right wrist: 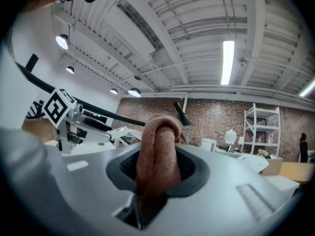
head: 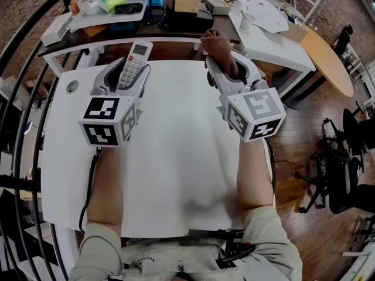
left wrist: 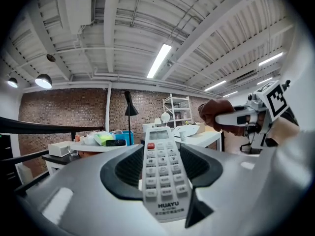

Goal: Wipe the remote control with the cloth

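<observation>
Head view, looking steeply down: I hold both grippers side by side above a plain white rectangular table point(head: 176, 157), near its far edge. The left gripper point(head: 128, 69) has its jaws closed on the long sides of a slim white plastic remote control point(head: 138, 50) with a small grey screen and rows of pale buttons. It faces keypad up, with the screen end pointing away from me and reaching well beyond the jaw tips. The right gripper point(head: 229, 69) has its jaws pinched on a brown fuzzy cloth point(head: 218, 44), rolled into a thick wad that bulges out past the tips. Cloth and remote are apart, with bare table between them, so I judge no wiping contact has been made.

What could go wrong, as I see it:
- The remote is held only by its smooth edges, with much of its length overhanging. A firm downward push from the cloth on the screen end could lever it, tilting it or sliding it out to drop onto the table.
- Only a small knob of cloth shows beyond the right jaws. If I come in too low or too far, hard jaw plastic rather than cloth may hit the keypad and press buttons.
- Dragging the wad against the buttons could tug it loose from the pinch.
- The lower part of the remote sits between the left jaws, so the cloth may never reach it
</observation>
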Tool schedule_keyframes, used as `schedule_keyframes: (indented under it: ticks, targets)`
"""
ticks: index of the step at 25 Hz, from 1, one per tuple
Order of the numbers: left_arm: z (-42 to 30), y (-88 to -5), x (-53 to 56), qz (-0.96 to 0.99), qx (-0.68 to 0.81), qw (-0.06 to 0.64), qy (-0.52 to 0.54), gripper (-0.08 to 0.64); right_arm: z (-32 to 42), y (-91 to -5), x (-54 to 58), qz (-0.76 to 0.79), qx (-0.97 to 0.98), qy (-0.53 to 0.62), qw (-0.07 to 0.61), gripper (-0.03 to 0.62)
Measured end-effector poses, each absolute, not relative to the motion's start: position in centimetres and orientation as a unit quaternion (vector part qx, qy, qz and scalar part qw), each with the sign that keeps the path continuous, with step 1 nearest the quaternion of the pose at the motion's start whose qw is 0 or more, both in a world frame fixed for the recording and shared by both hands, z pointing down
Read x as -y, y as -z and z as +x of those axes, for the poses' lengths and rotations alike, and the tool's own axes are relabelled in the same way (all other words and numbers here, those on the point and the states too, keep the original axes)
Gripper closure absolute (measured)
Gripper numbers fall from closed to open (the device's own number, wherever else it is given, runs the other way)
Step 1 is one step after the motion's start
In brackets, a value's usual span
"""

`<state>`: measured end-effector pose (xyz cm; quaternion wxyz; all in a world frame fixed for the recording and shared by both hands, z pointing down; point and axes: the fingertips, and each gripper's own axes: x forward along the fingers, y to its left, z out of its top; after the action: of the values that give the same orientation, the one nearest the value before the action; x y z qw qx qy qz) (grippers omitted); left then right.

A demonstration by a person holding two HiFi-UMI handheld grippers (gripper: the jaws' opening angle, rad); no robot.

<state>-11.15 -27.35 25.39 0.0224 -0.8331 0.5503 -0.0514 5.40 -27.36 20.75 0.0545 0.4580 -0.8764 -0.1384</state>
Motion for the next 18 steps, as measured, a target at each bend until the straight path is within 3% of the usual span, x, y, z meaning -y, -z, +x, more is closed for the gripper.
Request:
schedule_keyframes:
  ticks: [18]
  targets:
    - [-10.7, -32.7, 30.0, -0.831, -0.538, -0.046, 0.131, 0.314, 4.5, -32.5, 31.8, 0.436, 0.88, 0.028, 0.186, 0.494]
